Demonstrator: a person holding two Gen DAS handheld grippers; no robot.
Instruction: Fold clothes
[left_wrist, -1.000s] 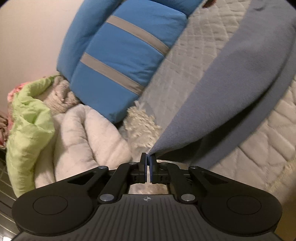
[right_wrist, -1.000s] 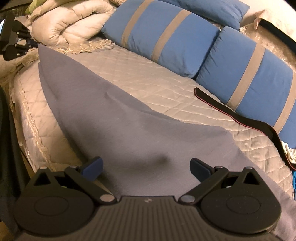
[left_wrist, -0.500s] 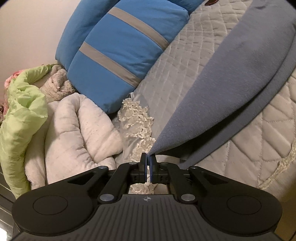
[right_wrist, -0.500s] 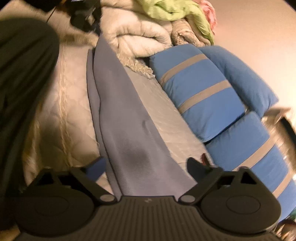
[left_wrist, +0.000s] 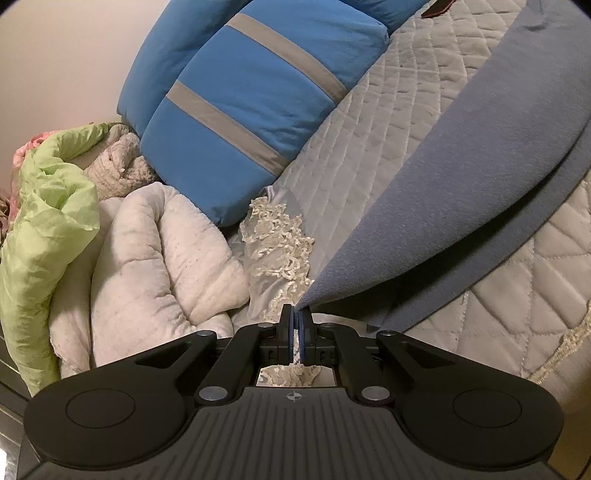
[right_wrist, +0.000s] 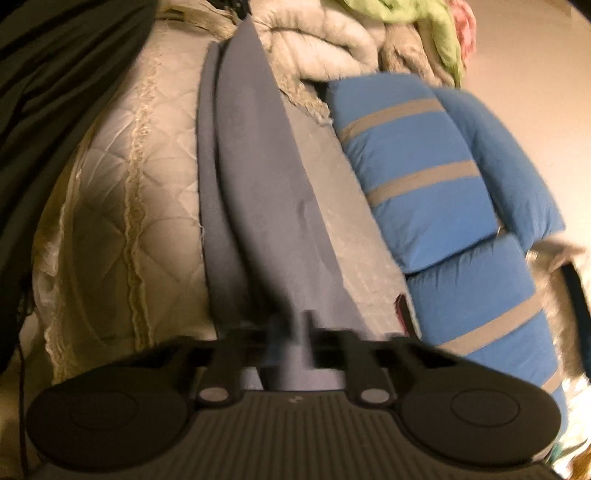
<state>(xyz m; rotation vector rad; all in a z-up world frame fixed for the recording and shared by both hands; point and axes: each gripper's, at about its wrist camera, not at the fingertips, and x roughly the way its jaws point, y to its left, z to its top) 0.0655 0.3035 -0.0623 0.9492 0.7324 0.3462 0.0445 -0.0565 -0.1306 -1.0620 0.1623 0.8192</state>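
Note:
A grey-blue garment lies stretched in a long strip across the quilted bed cover. My left gripper is shut on one corner of it, held just above the bed's lace edge. In the right wrist view the same garment runs away from me in two layers. My right gripper is shut on its near end; the view is blurred by motion.
Blue pillows with grey stripes line the wall side of the bed, also in the right wrist view. A rolled white comforter and a green cloth are piled at the bed's end. A dark belt lies by the pillows.
My right gripper has shut on the garment's near end and swung to look along its length. The left gripper keeps its grip and has moved slightly; the garment is now pulled into a narrow strip.

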